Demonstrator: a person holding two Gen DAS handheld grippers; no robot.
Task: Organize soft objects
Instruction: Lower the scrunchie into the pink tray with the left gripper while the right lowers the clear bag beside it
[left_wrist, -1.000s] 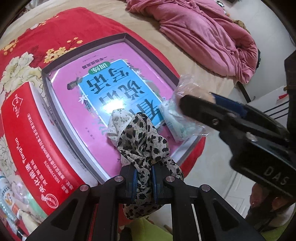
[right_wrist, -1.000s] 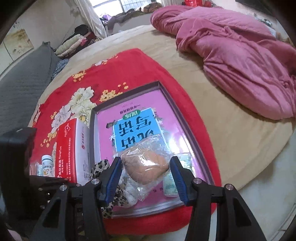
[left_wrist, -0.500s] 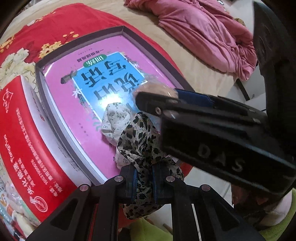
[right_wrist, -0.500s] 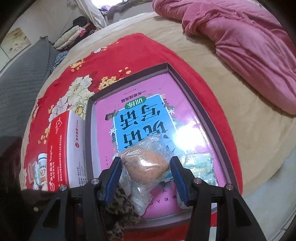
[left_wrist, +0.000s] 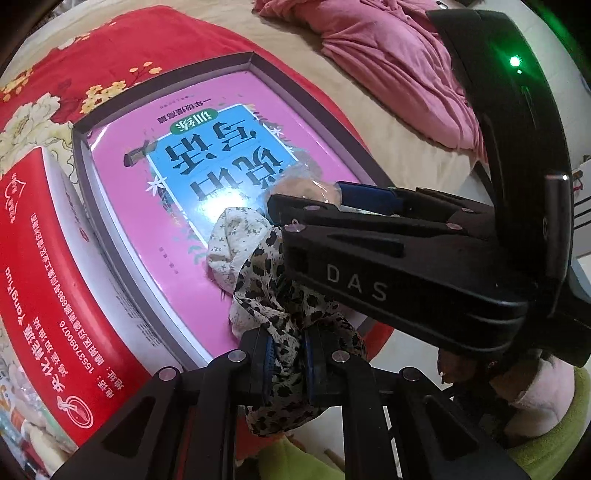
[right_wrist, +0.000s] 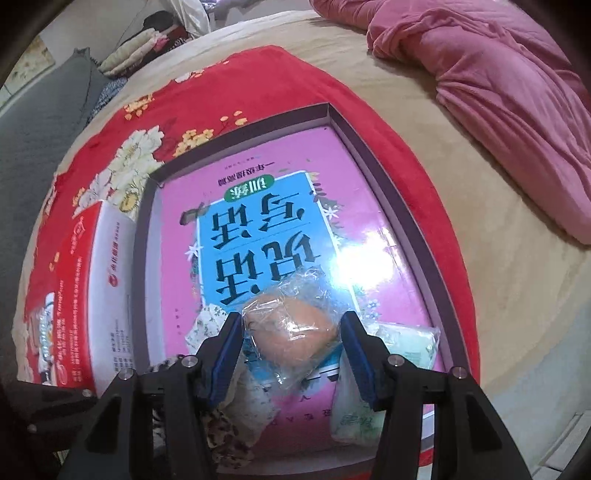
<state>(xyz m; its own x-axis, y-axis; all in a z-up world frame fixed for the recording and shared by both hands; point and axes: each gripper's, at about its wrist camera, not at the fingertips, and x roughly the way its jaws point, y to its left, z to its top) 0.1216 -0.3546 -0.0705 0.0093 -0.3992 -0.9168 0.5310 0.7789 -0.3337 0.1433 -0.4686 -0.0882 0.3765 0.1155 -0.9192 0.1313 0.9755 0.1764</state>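
Note:
My left gripper is shut on a leopard-print cloth whose far end lies in a shallow grey-rimmed box lined with a pink and blue book cover. My right gripper is shut on a clear-wrapped bread roll and holds it over the box's near end, just above the cloth. In the left wrist view the right gripper crosses in from the right and hides part of the box. Pale green tissue packs lie in the box's near right corner.
A red and white carton stands against the box's left side, also in the right wrist view. The box sits on a red floral cloth on a tan bed. A pink blanket lies at the far right.
My right gripper has carried the wrapped roll left and forward over the box, close above the leopard cloth. My left gripper has stayed shut on the cloth and barely moved.

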